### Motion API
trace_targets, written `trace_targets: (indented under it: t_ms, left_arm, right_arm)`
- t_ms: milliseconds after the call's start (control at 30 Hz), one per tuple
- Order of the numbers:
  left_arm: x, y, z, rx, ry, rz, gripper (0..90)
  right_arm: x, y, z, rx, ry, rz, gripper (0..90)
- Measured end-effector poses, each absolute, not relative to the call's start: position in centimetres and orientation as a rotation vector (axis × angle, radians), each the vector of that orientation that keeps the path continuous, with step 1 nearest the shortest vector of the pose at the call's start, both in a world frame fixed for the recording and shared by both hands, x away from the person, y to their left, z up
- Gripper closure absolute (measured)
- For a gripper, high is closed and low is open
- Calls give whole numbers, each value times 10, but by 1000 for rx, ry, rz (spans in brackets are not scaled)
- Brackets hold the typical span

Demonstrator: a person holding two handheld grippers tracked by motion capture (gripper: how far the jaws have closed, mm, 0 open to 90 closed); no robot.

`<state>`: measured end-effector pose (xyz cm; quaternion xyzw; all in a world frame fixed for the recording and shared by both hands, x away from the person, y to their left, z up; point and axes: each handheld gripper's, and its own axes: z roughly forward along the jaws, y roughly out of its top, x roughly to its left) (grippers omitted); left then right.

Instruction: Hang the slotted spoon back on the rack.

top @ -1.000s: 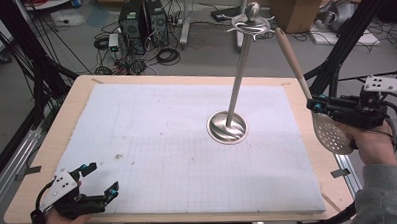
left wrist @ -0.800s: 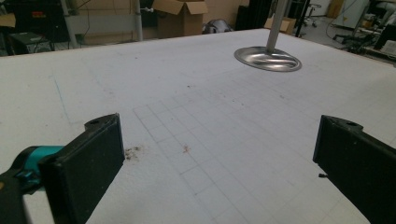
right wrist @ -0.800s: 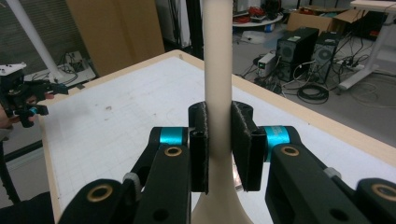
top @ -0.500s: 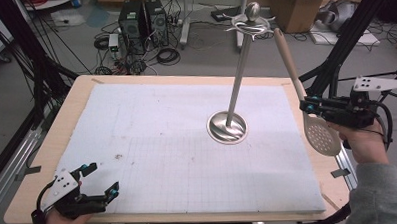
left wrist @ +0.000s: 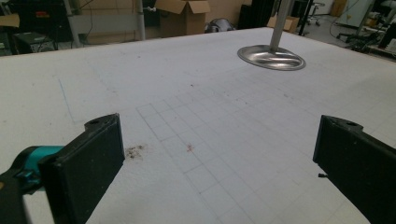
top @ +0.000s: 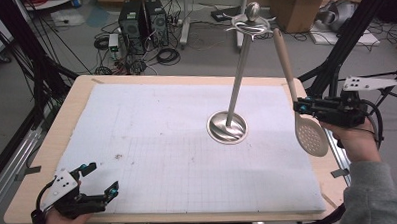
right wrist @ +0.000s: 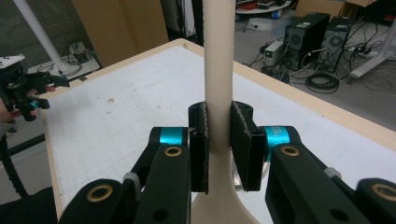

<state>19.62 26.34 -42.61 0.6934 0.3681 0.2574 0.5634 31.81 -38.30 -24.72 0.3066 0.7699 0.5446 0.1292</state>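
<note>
My right gripper (right wrist: 218,140) clamps the spoon (top: 300,108) handle-up (toward the stand (top: 234,98) hooks), left gripper (top: 100,181) idling wide.

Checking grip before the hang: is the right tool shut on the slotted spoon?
Shut on it. The right tool has both pads pressed on the slotted spoon handle, bowl hanging down.

The right gripper (right wrist: 218,144) clamps its fingers (right wrist: 198,144) on the upright cream spoon handle (right wrist: 218,70).
</note>
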Motion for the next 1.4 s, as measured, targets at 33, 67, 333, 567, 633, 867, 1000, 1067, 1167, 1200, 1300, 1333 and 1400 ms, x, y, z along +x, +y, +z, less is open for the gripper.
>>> trace_targets:
  t_ms: [33,67,333,567,633,867,1000,1067,1167,1200,1300,1333,1400]
  left_arm:
    - [196,263,-426,1631,865,606,24]
    - [196,263,-426,1629,866,606,23]
    - [196,264,-425,1627,864,604,23]
    - [196,263,-427,1632,867,601,24]
    - [195,263,-427,1632,868,601,24]
    - [193,264,-425,1625,866,602,24]
    - [193,266,-425,1624,868,602,23]
    - [192,266,-425,1618,870,605,23]
    - [191,266,-425,1622,863,603,23]
    - [191,266,-425,1625,861,601,24]
    - [191,265,-426,1627,860,602,24]
    - [191,265,-426,1628,861,600,24]
    - [190,265,-426,1627,861,601,24]
  right_arm:
    - [319,-382,-248,892,2238,1581,781]
    - [319,-381,-248,891,2239,1579,781]
    - [325,-373,-251,899,2253,1565,781]
    - [329,-367,-253,903,2268,1562,781]
    - [331,-365,-254,898,2268,1556,781]
    - [338,-358,-256,903,2278,1549,781]
    - [341,-353,-257,907,2288,1538,781]
    - [343,-351,-259,908,2297,1544,781]
    - [345,-348,-260,907,2306,1539,781]
    - [345,-347,-260,911,2308,1538,781]
    - [346,-346,-261,912,2310,1532,781]
    - [347,-345,-261,911,2310,1527,781]
    - [347,-344,-261,913,2308,1522,781]
